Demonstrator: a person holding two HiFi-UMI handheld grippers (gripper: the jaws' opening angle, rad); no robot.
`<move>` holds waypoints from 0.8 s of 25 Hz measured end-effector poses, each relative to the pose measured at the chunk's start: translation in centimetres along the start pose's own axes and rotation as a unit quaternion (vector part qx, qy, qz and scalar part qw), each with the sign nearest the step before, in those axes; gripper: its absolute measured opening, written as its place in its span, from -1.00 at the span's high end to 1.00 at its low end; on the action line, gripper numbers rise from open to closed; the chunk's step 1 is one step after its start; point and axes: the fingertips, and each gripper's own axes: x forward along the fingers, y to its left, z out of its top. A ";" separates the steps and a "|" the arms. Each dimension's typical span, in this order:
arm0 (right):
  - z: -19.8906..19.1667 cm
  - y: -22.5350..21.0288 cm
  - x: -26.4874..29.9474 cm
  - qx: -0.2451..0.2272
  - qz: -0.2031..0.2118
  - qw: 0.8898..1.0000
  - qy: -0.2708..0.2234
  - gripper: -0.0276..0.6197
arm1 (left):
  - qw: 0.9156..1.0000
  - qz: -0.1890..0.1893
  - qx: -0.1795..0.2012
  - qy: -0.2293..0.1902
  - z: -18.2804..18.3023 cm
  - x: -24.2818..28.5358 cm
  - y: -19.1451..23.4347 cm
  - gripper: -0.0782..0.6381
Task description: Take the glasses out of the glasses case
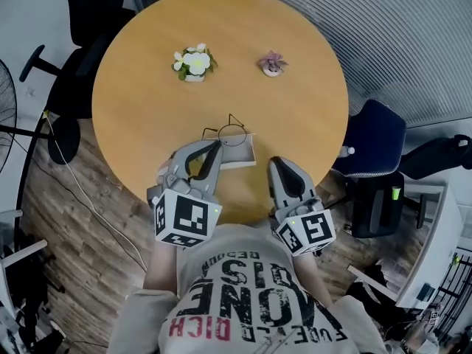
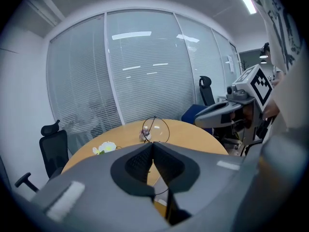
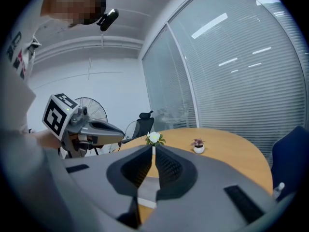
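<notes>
Left gripper clenched on thin glasses frame, lens ring just beyond its tips; glasses case beneath on surface; right gripper closed alongside, apparently empty.

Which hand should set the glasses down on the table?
Probably left: the left hand-held gripper is shut on the wire-framed glasses above the glasses case; the right hand-held gripper is shut beside it.

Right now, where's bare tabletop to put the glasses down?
Bare wood: the wide band between the white flower and purple plant at the far side and the glasses case; also the table's left and right flanks. Crowded: the near edge, where the left gripper holds the glasses by the case, with the right gripper shut beside it.
</notes>
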 end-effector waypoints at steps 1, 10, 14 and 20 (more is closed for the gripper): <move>0.3 0.1 -0.2 -0.001 0.000 1.000 -0.004 0.82 | 1.000 0.008 -0.005 -0.011 0.3 -0.3 0.2 0.73; 2.3 0.6 -1.5 -0.005 0.007 1.000 -0.029 0.82 | 0.991 0.071 -0.042 -0.100 4.0 -3.1 1.7 0.73; 3.1 0.9 -2.4 -0.008 0.019 0.999 -0.040 0.82 | 0.983 0.107 -0.065 -0.132 5.2 -4.6 1.7 0.73; 4.6 0.6 -5.0 -0.015 0.037 0.997 -0.060 0.82 | 0.969 0.176 -0.057 -0.165 7.3 -7.0 0.8 0.73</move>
